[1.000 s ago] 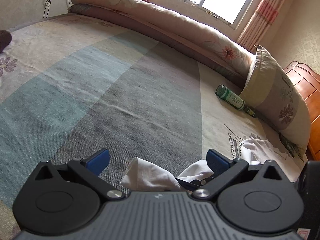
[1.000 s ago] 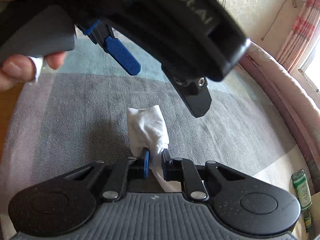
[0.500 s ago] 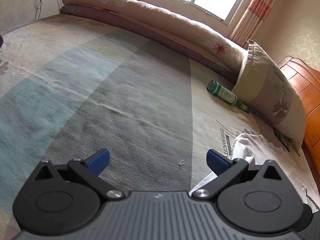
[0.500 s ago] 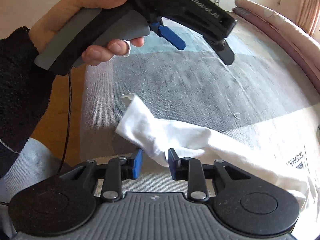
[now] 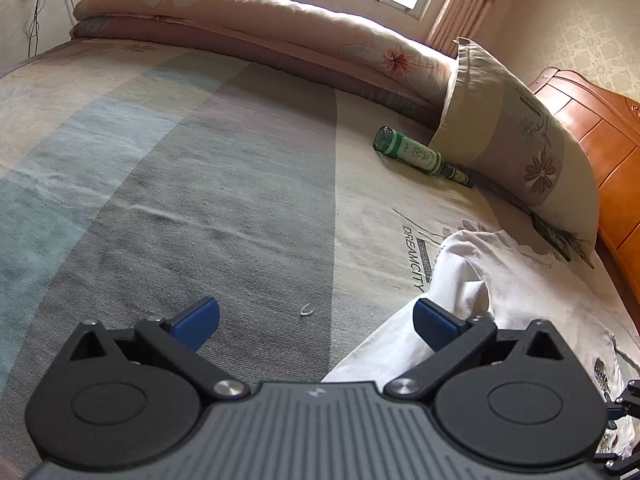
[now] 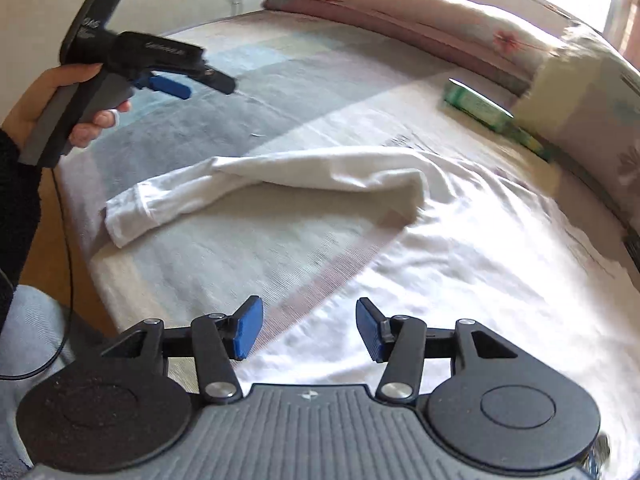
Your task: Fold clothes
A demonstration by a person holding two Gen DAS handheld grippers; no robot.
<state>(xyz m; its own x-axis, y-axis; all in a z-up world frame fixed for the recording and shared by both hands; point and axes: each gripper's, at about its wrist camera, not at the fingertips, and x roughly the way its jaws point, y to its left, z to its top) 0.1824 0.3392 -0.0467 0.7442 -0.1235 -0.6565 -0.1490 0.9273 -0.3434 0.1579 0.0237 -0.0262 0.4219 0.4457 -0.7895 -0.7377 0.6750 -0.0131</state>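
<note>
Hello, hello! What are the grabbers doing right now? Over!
Left gripper open, empty. Right gripper open, empty, above the white garment. Garment unfolded on the bed, sleeve stretched out. Green bottle by the pillow, clear of it.

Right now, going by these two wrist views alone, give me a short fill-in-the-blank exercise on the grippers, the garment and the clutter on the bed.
1. The right gripper is ____, with nothing between its fingers.
2. The white garment lies on the ____, one sleeve stretched out toward the left gripper.
3. The green bottle lies on its ____, its neck against the pillow.

Missing words: open; bed; side
</note>
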